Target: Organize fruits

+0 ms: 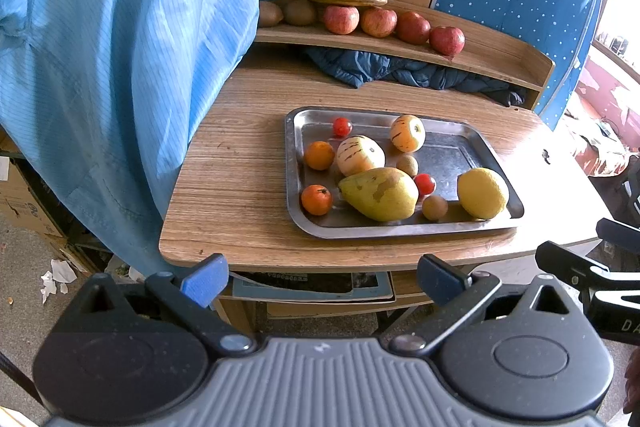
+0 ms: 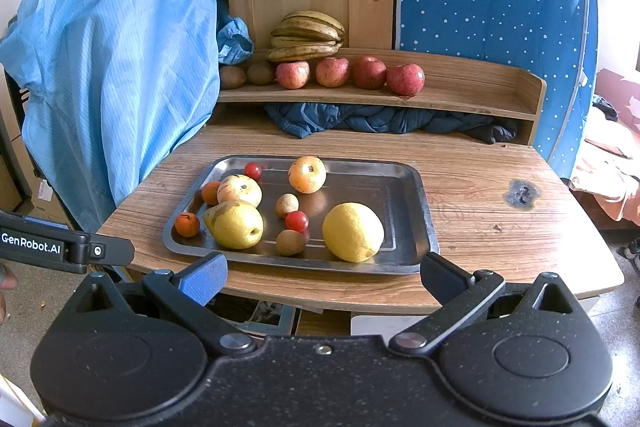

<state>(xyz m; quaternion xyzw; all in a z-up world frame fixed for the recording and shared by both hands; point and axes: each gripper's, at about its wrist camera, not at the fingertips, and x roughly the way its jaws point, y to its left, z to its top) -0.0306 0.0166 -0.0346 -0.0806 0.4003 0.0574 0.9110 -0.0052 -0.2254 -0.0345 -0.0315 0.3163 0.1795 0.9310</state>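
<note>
A steel tray [image 1: 476, 143] [image 2: 404, 211] on the wooden table holds a lemon [image 1: 483, 193] [image 2: 352, 231], a pear [image 1: 380, 193] [image 2: 234, 224], two striped melons [image 1: 360, 155] [image 2: 307, 174], two oranges [image 1: 317, 199] [image 2: 187, 224], cherry tomatoes [image 2: 297, 221] and small brown fruits [image 2: 290, 242]. On the back shelf [image 2: 472, 95] lie bananas [image 2: 306, 35], several red apples [image 2: 405, 79] and kiwis [image 2: 260, 72]. My left gripper [image 1: 322, 279] and right gripper [image 2: 323, 277] both hover open and empty before the table's front edge, short of the tray.
A light blue coat [image 1: 120, 59] hangs over the table's left side. Dark blue fabric [image 2: 384, 119] is bunched under the shelf. A blue dotted panel [image 2: 492, 7] stands at the back right. The table [image 2: 500, 215] has a dark burn mark [image 2: 522, 193] right of the tray.
</note>
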